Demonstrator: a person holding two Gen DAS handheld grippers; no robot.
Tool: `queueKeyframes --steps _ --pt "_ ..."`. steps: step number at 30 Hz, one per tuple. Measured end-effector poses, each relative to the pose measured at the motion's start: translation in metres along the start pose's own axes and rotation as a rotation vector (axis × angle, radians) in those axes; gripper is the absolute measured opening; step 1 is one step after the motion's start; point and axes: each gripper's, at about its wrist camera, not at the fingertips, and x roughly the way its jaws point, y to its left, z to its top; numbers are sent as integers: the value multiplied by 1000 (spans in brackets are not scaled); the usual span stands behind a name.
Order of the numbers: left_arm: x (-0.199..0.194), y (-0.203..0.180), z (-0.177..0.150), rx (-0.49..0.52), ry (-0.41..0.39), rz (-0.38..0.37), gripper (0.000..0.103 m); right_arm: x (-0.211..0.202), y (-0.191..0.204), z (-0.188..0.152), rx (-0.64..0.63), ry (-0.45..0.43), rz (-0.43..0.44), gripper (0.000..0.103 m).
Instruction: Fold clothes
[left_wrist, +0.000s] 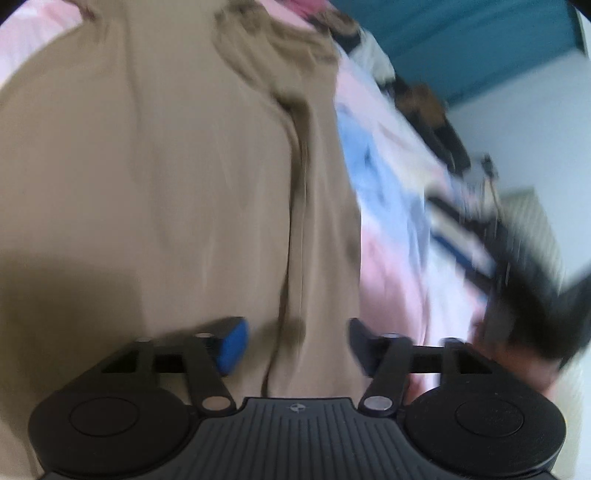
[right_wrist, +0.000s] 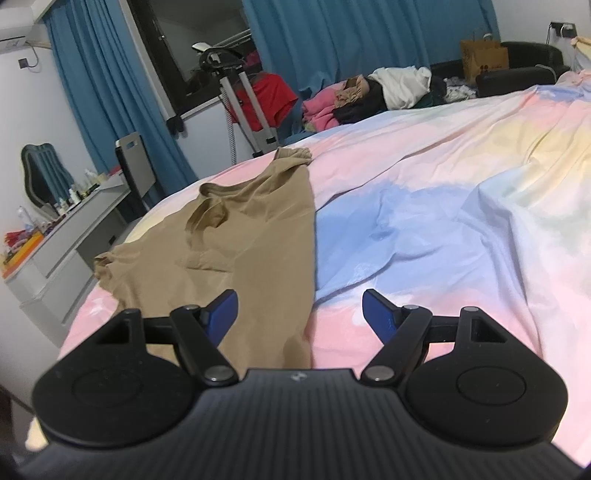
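Left gripper (left_wrist: 297, 341) hangs released, jaws spread wide right above the tan T-shirt (right_wrist: 243, 236), gripping nothing; that view is blurred. Right gripper (right_wrist: 299, 314) is released too, poised over the shirt's straight folded edge. The shirt lies flat along the bed's near-left edge on the pastel duvet (right_wrist: 443, 206). Beyond the far edge sits a clothes pile (right_wrist: 373, 92), then a paper bag (right_wrist: 484, 59) and blue curtains (right_wrist: 351, 37).
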Motion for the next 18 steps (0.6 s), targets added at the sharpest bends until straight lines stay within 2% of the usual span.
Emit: queueKeyframes --steps 4,8,10,13,15,17,18 --pt "7 6 57 -72 -79 6 78 19 -5 0 13 9 -27 76" --pt "51 23 128 -186 -184 46 78 40 -12 -1 29 26 -47 75" --pt "71 28 152 -206 -233 98 76 50 -18 -1 60 32 -41 75" --pt "94 33 168 -259 -302 104 74 61 -19 -1 65 33 -36 75" --pt "100 27 169 -222 -346 130 65 67 -17 -2 56 33 -24 75" --pt "103 18 168 -159 -389 165 30 71 -13 -4 40 36 -7 75" --pt "103 14 167 -130 -405 176 19 73 -11 -5 31 37 1 75"
